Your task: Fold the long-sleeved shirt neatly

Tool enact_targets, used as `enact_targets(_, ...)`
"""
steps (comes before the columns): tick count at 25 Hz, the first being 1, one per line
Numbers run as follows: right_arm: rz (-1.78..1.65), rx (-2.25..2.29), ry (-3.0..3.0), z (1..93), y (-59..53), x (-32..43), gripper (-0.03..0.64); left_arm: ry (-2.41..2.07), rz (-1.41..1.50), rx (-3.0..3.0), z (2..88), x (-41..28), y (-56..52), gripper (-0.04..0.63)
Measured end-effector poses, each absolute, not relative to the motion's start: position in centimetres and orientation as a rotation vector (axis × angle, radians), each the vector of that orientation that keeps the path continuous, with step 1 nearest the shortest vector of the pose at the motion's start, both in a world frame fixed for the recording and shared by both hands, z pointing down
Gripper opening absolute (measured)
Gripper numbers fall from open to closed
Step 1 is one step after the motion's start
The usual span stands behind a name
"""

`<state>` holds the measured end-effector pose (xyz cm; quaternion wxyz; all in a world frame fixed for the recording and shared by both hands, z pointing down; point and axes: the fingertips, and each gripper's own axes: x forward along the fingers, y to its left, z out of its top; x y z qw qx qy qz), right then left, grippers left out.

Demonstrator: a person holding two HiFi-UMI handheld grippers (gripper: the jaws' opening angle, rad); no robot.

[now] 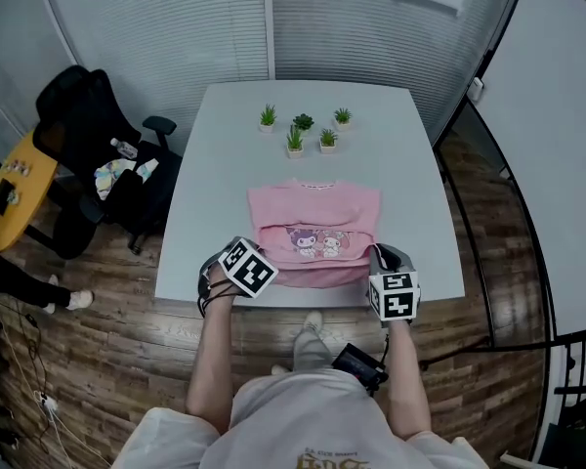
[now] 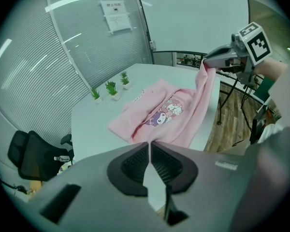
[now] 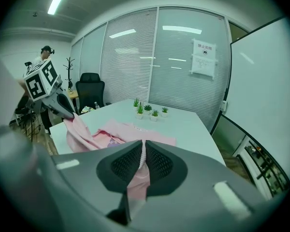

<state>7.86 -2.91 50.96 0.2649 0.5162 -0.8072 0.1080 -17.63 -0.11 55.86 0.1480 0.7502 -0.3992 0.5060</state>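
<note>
At the bottom of the frame, over the near table edge, the left gripper [image 2: 149, 144] and the right gripper [image 3: 143, 144] are each clamped tight on a corner of the pink long-sleeved shirt [image 1: 313, 225]. The hem is raised off the white table [image 1: 225, 154], and cloth drapes down from both sets of jaws. The rest of the shirt lies flat at the frame's centre, print side up, collar pointing away, and its sleeves appear already tucked in.

The step in hand looks like the bottom fold. The next move likely calls for carrying both corners level and together toward the collar, so the hem lands straight.

The hem sits right at the table's near edge, so slack cloth could slide off. Bare tabletop flanks the shirt on both sides. Beyond the collar, toward the top of the frame, five small potted plants [image 1: 303, 130] stand clear of the shirt. A black office chair [image 1: 83, 135] stands off the table at the upper left.
</note>
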Motion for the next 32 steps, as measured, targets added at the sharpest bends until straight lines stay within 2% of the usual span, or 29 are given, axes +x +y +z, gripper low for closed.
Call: enact_targets(32,0.322,1.356,-2.204,52.1,-22.7,7.7,0.031,-1.097,1.562,2.063,56.8,-19.0,-19.1,0.021)
